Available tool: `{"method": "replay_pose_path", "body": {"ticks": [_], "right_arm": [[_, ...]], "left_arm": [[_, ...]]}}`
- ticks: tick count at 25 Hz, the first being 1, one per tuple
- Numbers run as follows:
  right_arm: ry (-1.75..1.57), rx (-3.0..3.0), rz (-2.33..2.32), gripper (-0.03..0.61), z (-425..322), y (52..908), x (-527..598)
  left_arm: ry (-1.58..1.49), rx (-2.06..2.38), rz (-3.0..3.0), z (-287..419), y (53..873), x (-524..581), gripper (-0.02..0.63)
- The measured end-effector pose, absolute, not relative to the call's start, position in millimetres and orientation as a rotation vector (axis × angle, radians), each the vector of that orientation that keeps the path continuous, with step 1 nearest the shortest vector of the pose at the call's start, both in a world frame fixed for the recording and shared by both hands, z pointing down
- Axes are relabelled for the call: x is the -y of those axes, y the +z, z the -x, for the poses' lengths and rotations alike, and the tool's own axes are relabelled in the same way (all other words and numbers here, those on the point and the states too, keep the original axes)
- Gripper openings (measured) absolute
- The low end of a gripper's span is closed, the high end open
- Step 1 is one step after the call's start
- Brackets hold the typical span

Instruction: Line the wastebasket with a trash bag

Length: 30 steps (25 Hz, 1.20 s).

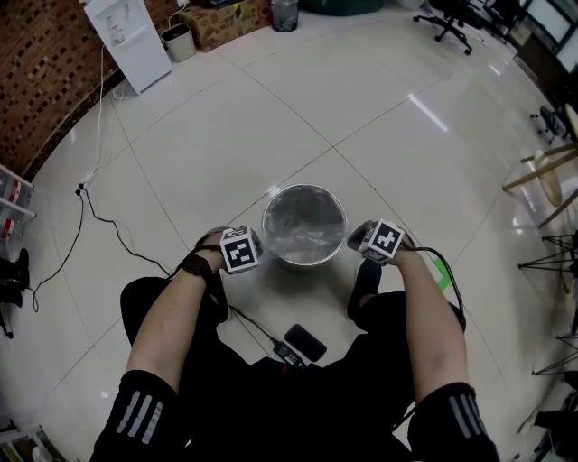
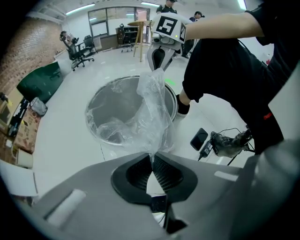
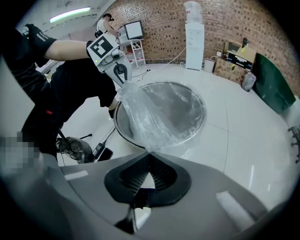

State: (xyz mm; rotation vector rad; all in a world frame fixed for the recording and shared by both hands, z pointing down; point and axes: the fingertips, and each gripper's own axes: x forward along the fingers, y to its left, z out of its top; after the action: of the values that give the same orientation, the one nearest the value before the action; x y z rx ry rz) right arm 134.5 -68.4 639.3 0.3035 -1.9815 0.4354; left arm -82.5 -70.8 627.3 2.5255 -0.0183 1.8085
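A round metal wastebasket (image 1: 304, 200) stands on the white tiled floor in front of the person's knees. A clear trash bag (image 1: 302, 236) is stretched over its near side, part of it down inside. My left gripper (image 1: 256, 245) is at the basket's left rim, my right gripper (image 1: 357, 242) at its right rim. In the left gripper view, the left gripper (image 2: 152, 157) is shut on a pinch of the bag (image 2: 150, 108), and the right gripper (image 2: 158, 58) pulls the far end. In the right gripper view, the right gripper (image 3: 149, 154) is shut on the bag (image 3: 150, 117) above the wastebasket (image 3: 187, 101).
A black phone (image 1: 305, 342) and a charger with its cable (image 1: 287, 354) lie on the floor between the person's legs. A white water dispenser (image 1: 126, 36), cardboard boxes (image 1: 226, 18) and a small bin (image 1: 284, 13) line the far brick wall. Wooden stools (image 1: 551, 171) stand at right.
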Motion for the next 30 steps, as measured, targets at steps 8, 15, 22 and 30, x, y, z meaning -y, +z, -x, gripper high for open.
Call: {"method": "replay_pose_path", "body": {"ticks": [8, 15, 22, 30], "right_arm": [[0.516, 1.908, -0.191, 0.006, -135, 663, 27], [0.506, 1.847, -0.184, 0.006, -145, 699, 29], [0.506, 1.734, -0.230, 0.006, -161, 728, 39], [0.531, 1.679, -0.315, 0.006, -177, 749, 51]], "left_arm": [[1.900, -0.133, -2.504, 84, 647, 38, -0.003], [1.999, -0.142, -2.436, 92, 681, 40, 0.026], [2.048, -0.039, -2.369, 103, 717, 58, 0.065], [1.969, 0.063, -2.372, 94, 734, 72, 0.157]]}}
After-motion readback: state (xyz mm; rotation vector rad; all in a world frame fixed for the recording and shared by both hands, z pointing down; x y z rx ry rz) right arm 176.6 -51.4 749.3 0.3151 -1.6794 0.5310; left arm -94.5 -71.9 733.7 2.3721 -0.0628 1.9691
